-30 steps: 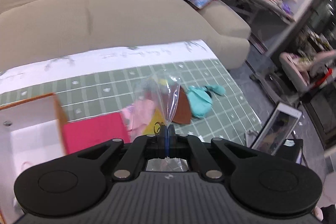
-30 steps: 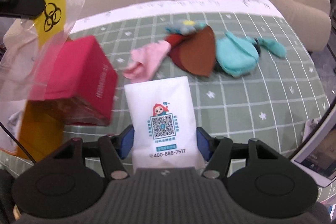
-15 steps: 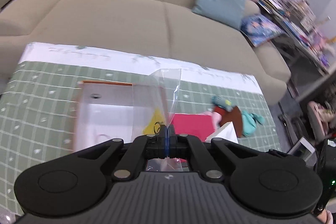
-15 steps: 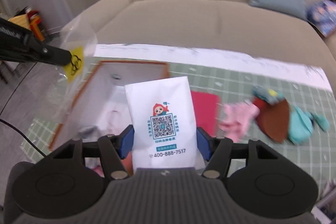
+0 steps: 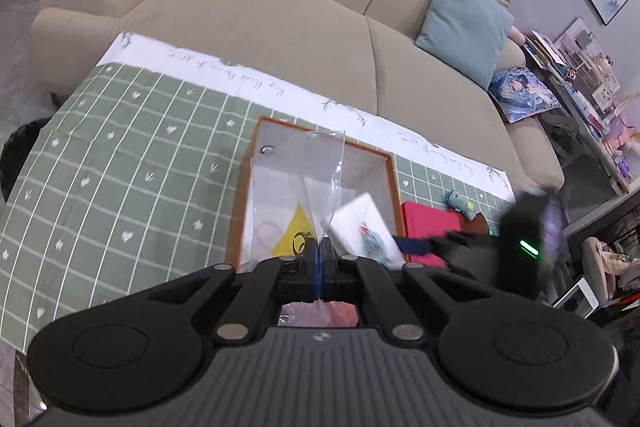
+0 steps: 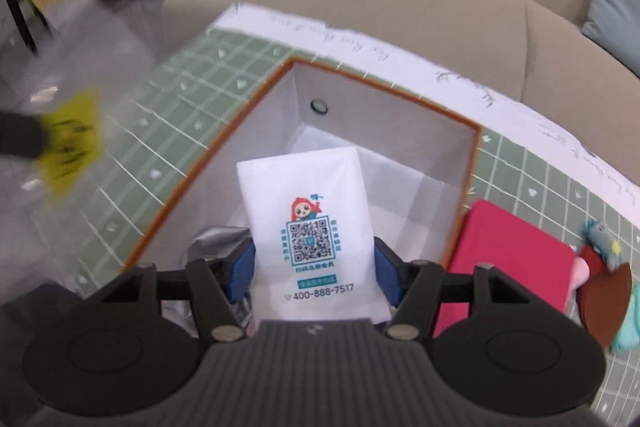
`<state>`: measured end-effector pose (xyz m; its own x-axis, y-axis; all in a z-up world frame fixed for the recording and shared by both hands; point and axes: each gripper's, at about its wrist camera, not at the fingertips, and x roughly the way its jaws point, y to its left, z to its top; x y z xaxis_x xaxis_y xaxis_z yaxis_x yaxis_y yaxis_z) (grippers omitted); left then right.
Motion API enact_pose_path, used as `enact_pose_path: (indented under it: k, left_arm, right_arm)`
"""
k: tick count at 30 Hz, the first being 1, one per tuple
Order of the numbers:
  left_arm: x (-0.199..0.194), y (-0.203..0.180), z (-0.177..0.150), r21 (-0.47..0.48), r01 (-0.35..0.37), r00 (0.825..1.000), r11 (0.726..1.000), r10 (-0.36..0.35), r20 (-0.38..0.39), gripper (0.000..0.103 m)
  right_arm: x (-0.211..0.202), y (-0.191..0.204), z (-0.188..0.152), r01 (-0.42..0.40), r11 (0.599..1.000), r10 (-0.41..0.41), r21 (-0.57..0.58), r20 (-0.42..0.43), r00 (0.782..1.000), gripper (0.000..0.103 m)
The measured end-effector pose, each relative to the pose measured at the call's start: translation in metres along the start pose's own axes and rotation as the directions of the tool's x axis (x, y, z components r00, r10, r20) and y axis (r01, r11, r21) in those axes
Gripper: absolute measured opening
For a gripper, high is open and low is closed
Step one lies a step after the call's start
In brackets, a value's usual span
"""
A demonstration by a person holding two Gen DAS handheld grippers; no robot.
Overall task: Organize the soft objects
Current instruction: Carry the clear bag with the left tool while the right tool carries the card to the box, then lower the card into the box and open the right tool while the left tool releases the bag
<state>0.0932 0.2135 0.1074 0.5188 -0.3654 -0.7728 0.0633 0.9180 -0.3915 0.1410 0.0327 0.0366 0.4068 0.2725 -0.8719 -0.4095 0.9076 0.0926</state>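
**Tissue pack over the box: drop it low, keep the bag clear**

Step in hand, as I read it: stow the white soft tissue pack with the QR code print (image 6: 310,227) in the open white box with the orange rim (image 6: 384,89).

- Right tongs (image 6: 314,265) clamp the pack across its width, blue pads on both side edges. The pack hangs above the box interior, near the front wall.
- Left tongs (image 5: 319,259) are fully closed, pinching the edge of a clear plastic bag with a yellow hazard label (image 5: 298,187). In the left view the bag stands upright in front of the box, so it hides part of the opening.
- Advice: lower the pack towards the box floor before letting go (there's a grey crinkled item (image 6: 218,241) already inside, front left, so aim right of it). Release flat, not on end.
- Keep the bag off to the side so it doesn't snag the pack or the rim.
- Still loose on the green checked cloth over the tabletop (image 5: 120,163): a magenta flat box (image 6: 516,259) beside the white box, then a small heap of plush items, brown (image 6: 608,299) and teal, further right.

Pose: both tongs pitch steeply down over the box, the right one roughly centred over it, the left one at its left side in the right view.
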Motion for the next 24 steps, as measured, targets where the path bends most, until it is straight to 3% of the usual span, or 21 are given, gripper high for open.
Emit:
enact_pose_path:
  k: [4,8,11,17,21,24]
  left_arm:
    - [-0.007,0.013,-0.011,-0.004,-0.004,1.0,1.0,0.004,0.002,0.0]
    - [-0.002,0.022,-0.016,-0.022,-0.008,1.0,1.0,0.007,-0.028,0.0]
    - [-0.001,0.03,-0.02,-0.054,0.013,0.998,0.998,-0.016,-0.063,0.0]
    - [0.0,0.032,-0.017,-0.048,0.018,0.997,0.999,-0.021,-0.069,0.0]
    - [0.009,0.022,-0.013,-0.024,0.013,0.996,1.0,-0.015,-0.091,0.0]
    - [0.012,0.014,-0.012,0.011,0.007,0.994,1.0,-0.005,-0.105,0.0]
  right_arm:
    - [0.051,0.004,0.011,0.011,1.0,-0.009,0.017,-0.092,0.996,0.062]
    - [0.099,0.024,0.004,0.094,0.994,-0.102,-0.058,-0.146,0.984,0.062]
    - [0.125,0.027,0.004,0.122,0.992,-0.116,0.021,-0.185,0.976,0.062]
    - [0.147,0.035,0.008,0.075,0.991,-0.05,0.107,-0.221,0.974,0.064]
    - [0.152,0.045,0.005,0.082,0.995,-0.07,0.053,-0.206,0.976,0.069]
    - [0.148,0.04,0.003,0.045,0.997,-0.031,0.069,-0.193,0.981,0.072]
